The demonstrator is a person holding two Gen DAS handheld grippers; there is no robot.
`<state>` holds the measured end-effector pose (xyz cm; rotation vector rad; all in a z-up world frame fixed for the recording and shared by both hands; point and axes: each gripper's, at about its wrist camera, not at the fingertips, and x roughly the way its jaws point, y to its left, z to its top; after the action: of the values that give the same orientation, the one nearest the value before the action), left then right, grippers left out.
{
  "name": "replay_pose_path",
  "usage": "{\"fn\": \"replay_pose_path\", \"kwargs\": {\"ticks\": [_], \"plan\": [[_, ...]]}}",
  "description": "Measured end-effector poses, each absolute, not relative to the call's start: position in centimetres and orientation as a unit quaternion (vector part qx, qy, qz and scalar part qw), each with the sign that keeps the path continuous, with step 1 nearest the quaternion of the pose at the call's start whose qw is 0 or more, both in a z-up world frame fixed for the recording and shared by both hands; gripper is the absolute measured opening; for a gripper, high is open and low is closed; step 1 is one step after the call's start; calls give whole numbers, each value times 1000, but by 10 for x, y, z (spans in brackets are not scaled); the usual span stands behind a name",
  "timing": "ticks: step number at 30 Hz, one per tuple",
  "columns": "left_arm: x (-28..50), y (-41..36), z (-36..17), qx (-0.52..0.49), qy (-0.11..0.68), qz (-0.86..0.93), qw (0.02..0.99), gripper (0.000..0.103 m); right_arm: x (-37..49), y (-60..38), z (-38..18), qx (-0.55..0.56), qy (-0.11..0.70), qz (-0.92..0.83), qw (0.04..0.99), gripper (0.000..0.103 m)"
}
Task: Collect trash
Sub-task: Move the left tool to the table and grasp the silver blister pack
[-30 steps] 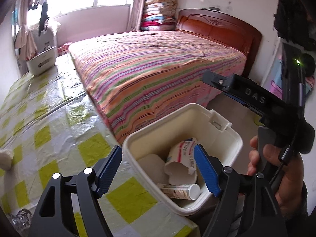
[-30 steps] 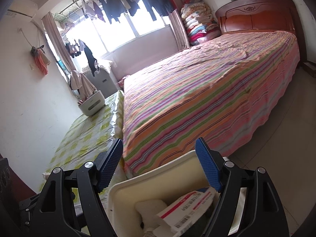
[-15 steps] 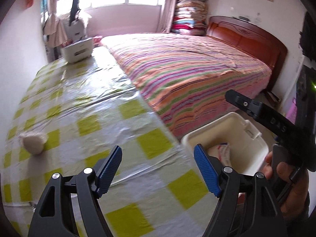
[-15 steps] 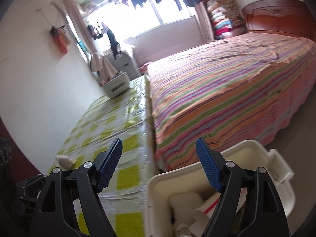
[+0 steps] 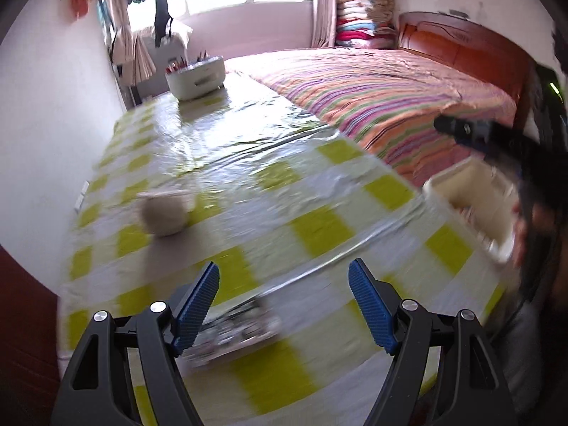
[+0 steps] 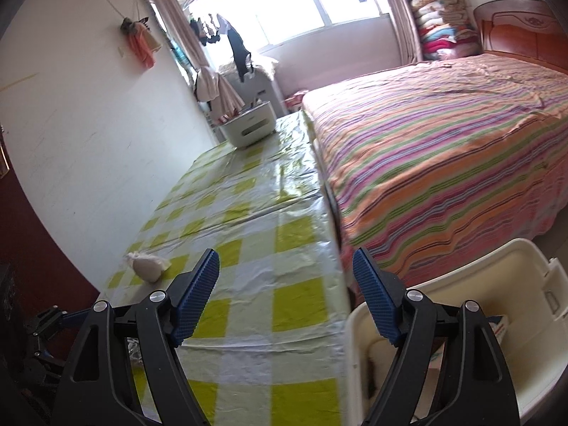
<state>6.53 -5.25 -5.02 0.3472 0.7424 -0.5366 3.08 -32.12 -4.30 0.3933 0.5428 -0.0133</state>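
My left gripper is open and empty above the near end of the checked table. A crumpled silvery wrapper lies just under its left finger, blurred. A white crumpled paper ball lies further left; it also shows in the right wrist view. My right gripper is open and empty over the table's right edge, beside the cream trash bin, which holds a white wad and a red-and-white packet. The bin also shows at the right in the left wrist view.
A striped bed runs along the table's right side. A white basket with small items stands at the table's far end. A white wall borders the left. The other gripper's body reaches in at the right of the left wrist view.
My left gripper has swung left from over the bin to over the table, bringing the wrapper and paper ball into view. The right gripper's view has turned left toward the table.
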Motion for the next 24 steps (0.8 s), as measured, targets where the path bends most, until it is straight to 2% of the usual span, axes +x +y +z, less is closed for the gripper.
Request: {"fn": "replay_pose_path", "kwargs": {"ticks": [7, 13, 18, 24], "plan": [[55, -15, -65, 293, 330, -322, 837, 73, 38, -315, -52, 211, 279, 18, 937, 77], [87, -11, -78, 286, 397, -392, 779, 73, 37, -313, -51, 210, 285, 28, 935, 77], [96, -21, -94, 338, 417, -395, 746, 73, 33, -322, -54, 221, 286, 24, 932, 77], [108, -25, -105, 353, 430, -396, 730, 73, 33, -329, -59, 237, 293, 28, 926, 77]]}}
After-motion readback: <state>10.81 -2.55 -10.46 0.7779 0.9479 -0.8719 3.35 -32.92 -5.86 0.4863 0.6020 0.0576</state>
